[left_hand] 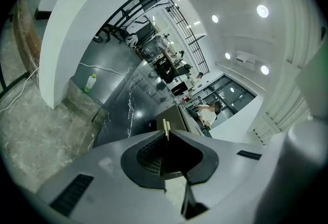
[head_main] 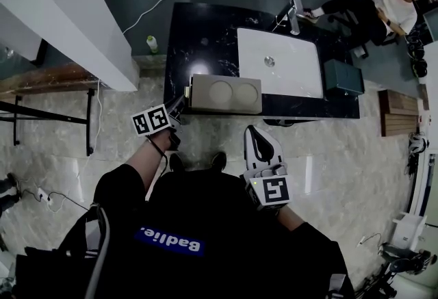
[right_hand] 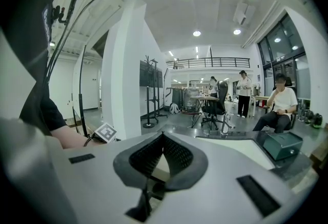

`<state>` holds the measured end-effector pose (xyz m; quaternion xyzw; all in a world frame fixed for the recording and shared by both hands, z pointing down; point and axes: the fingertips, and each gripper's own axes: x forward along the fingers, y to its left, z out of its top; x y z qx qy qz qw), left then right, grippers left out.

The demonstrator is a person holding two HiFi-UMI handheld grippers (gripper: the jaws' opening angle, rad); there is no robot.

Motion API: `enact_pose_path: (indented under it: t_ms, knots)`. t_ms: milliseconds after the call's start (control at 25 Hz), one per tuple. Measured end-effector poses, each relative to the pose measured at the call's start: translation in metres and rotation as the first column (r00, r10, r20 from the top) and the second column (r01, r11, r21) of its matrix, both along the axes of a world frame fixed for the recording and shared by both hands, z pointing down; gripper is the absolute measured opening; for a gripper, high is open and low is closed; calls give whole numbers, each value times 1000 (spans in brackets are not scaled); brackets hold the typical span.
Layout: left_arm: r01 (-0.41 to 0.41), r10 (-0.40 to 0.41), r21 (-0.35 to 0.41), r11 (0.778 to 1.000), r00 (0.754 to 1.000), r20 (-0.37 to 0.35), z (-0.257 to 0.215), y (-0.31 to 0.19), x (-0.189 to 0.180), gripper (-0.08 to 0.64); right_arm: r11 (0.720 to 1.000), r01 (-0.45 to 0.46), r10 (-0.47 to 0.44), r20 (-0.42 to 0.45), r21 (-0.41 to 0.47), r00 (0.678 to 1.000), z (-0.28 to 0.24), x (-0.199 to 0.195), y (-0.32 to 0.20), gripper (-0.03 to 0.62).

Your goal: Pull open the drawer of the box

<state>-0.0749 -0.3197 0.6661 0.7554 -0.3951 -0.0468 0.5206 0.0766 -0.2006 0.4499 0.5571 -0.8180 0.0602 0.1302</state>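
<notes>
Presently pinches a pale tab [left_hand: 166, 129] at the left end of the box [head_main: 226, 94] on the counter [head_main: 205, 31] front edge with the left gripper [head_main: 182, 105], and holds the right gripper [head_main: 256, 133] off the counter, jaws clenched empty.

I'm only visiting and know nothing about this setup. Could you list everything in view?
box: one, grey-beige, near edge of the counter
thin strip: one, pale tan, at the box's left end
counter: one, black marbled
sink: one, white, set in the counter
case: one, dark green, counter's right end
bottle: one, pale, floor beyond the counter
seated person: one, white top, far right
left hand-held gripper: white, shut on the thin strip
right hand-held gripper: white, shut, empty
</notes>
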Motion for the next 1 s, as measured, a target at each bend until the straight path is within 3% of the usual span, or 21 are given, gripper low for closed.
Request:
enact_pose_path:
  t_ms: [1000]
  knots:
    - [63,-63,1,998,997,32,3,-1,-49,20,999,40,-40,15,14,999,4,-25,-3,0]
